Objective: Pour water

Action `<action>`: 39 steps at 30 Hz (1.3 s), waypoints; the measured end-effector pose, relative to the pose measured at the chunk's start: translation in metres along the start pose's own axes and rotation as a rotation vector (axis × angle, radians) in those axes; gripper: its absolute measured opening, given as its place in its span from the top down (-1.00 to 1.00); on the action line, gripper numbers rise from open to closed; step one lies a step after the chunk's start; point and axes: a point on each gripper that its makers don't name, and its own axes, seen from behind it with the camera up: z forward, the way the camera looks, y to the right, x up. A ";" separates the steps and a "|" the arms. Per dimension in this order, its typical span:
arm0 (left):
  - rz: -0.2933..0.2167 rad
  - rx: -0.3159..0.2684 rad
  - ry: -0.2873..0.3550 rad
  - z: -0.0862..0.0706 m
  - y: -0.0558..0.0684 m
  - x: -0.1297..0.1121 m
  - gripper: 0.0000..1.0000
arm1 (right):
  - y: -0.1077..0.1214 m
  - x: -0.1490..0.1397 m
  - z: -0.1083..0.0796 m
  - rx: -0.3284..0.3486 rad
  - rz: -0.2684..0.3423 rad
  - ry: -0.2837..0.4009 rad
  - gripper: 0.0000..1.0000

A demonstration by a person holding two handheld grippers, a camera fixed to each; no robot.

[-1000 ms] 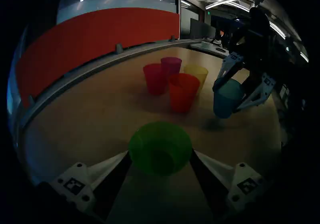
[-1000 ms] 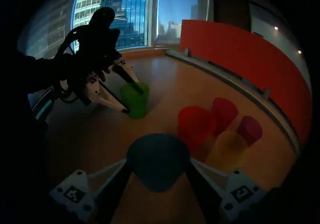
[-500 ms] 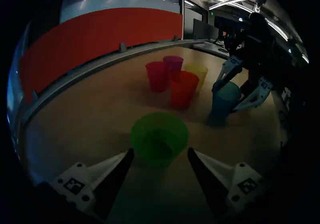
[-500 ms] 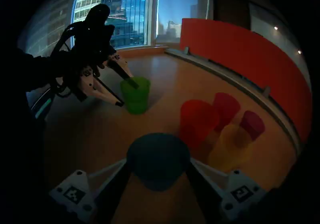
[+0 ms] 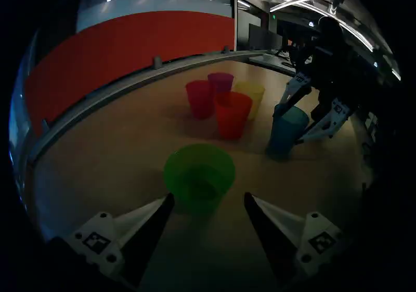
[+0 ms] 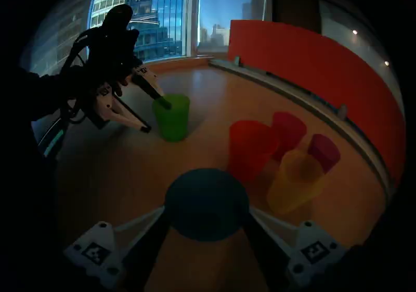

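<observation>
Green cup (image 5: 199, 177) released, left gripper (image 5: 208, 197) jaws spread | right gripper (image 6: 207, 210) pinching blue cup (image 6: 207, 190)

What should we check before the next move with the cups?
1. Green cup upright on the table: ok.
2. Left gripper open, fingers off the green cup: ok.
3. Right gripper gripping the blue cup on both sides: ok.
4. Blue cup apart from the orange cup: ok.
5. Water in either cup: cannot tell, too dark.
</observation>
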 end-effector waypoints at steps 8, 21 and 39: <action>-0.009 0.010 0.008 -0.006 0.000 0.000 -0.99 | -0.001 -0.002 0.000 -0.017 0.014 -0.001 -1.00; -0.021 0.038 0.039 -0.029 0.007 -0.002 -1.00 | -0.005 -0.010 -0.026 -0.061 0.043 0.023 -1.00; -0.083 0.114 0.183 -0.070 0.021 0.014 -1.00 | -0.006 -0.012 -0.086 -0.174 0.124 0.139 -1.00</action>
